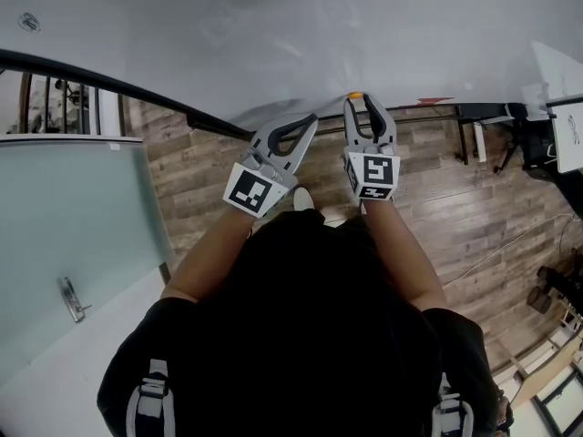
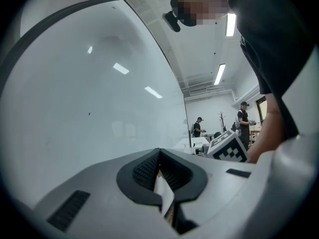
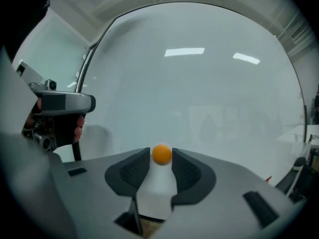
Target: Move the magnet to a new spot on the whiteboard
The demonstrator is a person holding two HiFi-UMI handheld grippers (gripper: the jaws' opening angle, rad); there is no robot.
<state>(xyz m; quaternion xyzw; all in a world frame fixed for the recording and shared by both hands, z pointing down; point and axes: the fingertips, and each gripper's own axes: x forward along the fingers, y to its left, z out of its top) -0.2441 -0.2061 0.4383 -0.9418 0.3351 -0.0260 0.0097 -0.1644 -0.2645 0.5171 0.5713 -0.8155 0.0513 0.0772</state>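
Observation:
A small round orange magnet (image 1: 355, 96) (image 3: 162, 154) sits on the whiteboard (image 1: 273, 35) (image 3: 209, 83) near its lower edge. My right gripper (image 1: 357, 101) (image 3: 161, 153) points straight at the board, its jaws open, with the magnet between the tips and thin gaps showing beside the pads. My left gripper (image 1: 312, 118) (image 2: 159, 152) is just to the left, angled toward the board. Its tips meet and hold nothing. The right gripper view also shows the left gripper (image 3: 60, 103) at the far left.
The board's black frame (image 1: 137, 89) runs down to the left. A frosted glass door (image 1: 73, 217) with a handle stands at the left. Wood floor (image 1: 474, 198) lies below, with desks and cables at the right. Two people (image 2: 243, 118) stand far off.

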